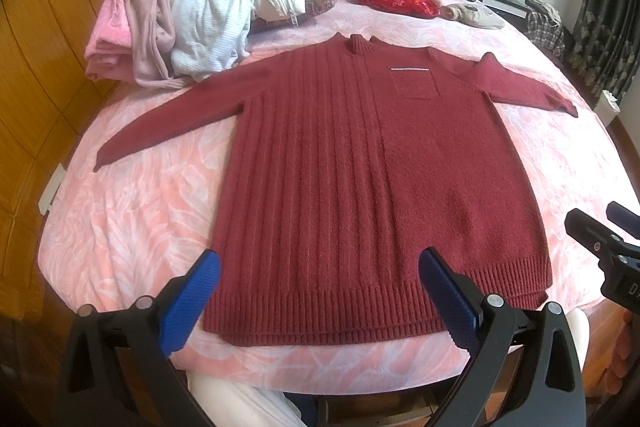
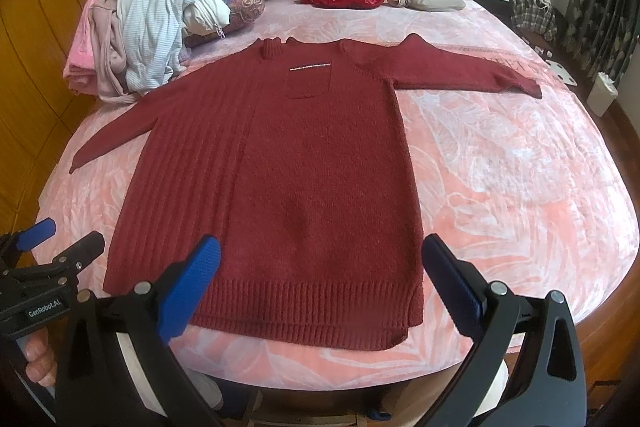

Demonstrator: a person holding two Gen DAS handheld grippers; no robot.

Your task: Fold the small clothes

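A dark red knitted sweater [image 1: 372,179] lies flat, face up, in the middle of the bed [image 1: 132,211]. Its long axis runs from the near edge toward the headboard end: ribbed hem nearest the person, short stand-up collar [image 1: 359,45] farthest away. Both sleeves stretch out sideways, one toward each side of the bed. The left half of the body is knitted in raised vertical ribs; the right half is a plain fuzzy knit with a small square chest pocket [image 2: 309,81] under a thin pale stripe. The bedcover is soft pink with a white leaf pattern.

The left tongs [image 1: 320,301] hang just above the hem, blue textured pads wide apart, gripping nothing. The right tongs [image 2: 320,287] hover likewise over the hem's right part, spread apart and empty.

A heap of crumpled pale clothes [image 1: 208,15] sits beyond the left sleeve.
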